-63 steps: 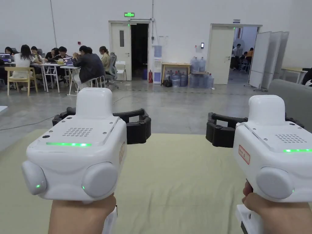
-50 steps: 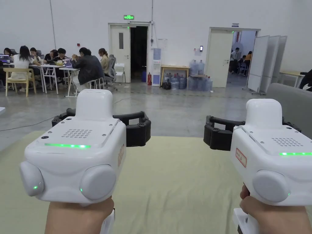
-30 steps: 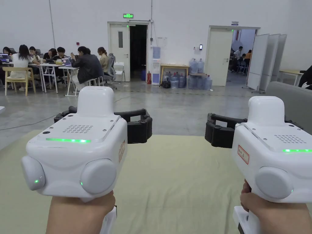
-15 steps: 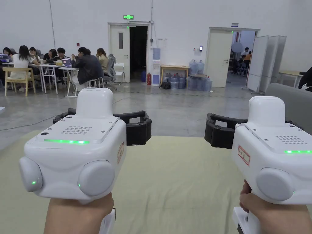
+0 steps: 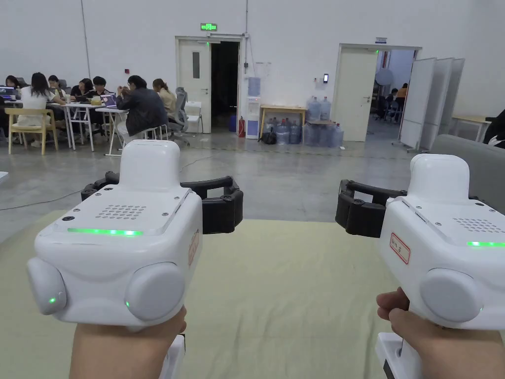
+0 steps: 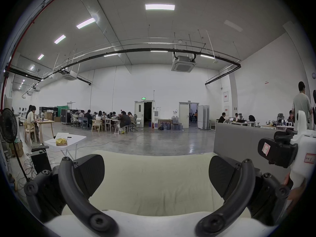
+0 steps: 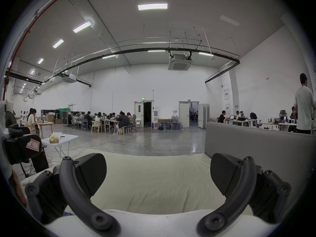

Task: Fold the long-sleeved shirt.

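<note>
Above the pale green sheet [image 5: 276, 296], I hold my left gripper [image 6: 156, 177] and right gripper [image 7: 158, 175] level, side by side, jaws spread wide, gripping nothing. The sheet lies bare between them; no shirt located.

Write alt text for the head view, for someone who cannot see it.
Two hands hold up a white left gripper and right gripper, both open, above a pale yellow-green cloth. Beyond it lies a hall with people seated at tables and water bottles.
</note>
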